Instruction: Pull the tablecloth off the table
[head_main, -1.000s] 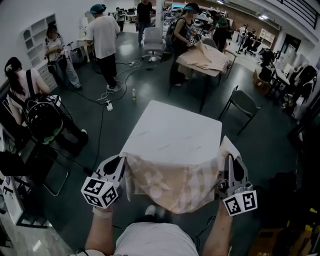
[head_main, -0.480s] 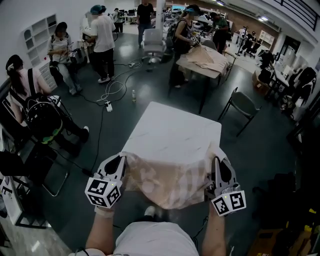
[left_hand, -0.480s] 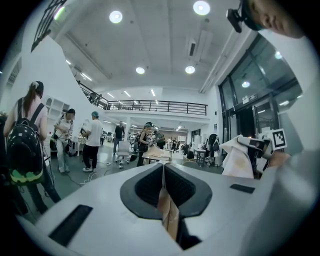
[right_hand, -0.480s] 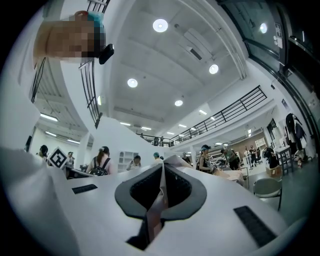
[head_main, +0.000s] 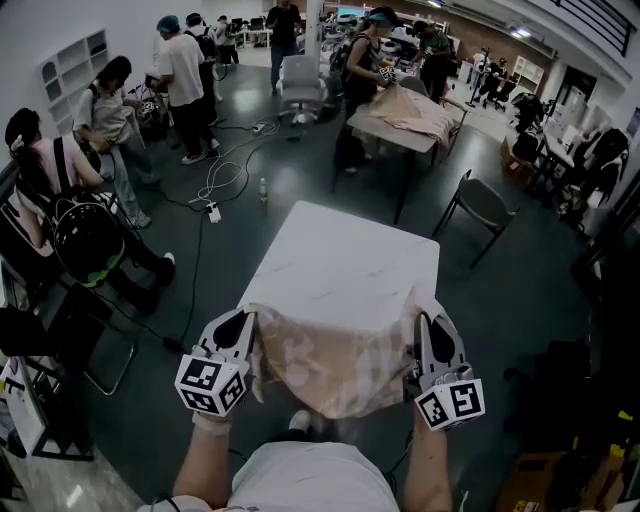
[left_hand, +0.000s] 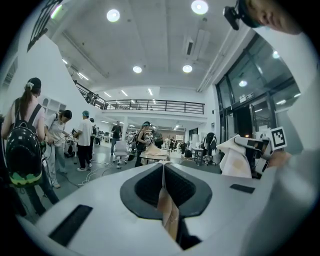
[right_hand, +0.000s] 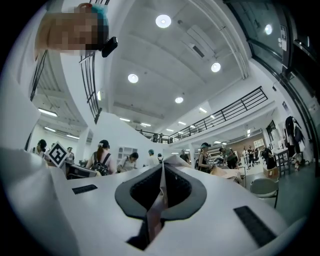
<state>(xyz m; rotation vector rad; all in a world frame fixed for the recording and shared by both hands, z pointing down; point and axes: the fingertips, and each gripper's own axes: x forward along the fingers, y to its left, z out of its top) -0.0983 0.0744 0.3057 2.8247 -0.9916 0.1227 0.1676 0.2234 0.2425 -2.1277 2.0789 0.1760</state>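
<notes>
The tablecloth (head_main: 335, 350) hangs bunched over the tabletop's (head_main: 345, 255) near edge, stretched between the left hand-held gripper (head_main: 245, 320) and the right hand-held gripper (head_main: 420, 324), each pinched tight on its fabric.

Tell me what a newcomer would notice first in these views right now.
First, the beige tablecloth bunched over the near edge of the white table, most of whose top lies bare. Its near corners are pinched in shut jaws: the left gripper on the cloth's left, the right gripper on its right. Beyond, at the top of the head view, people stand around a second table draped in similar cloth.
</notes>
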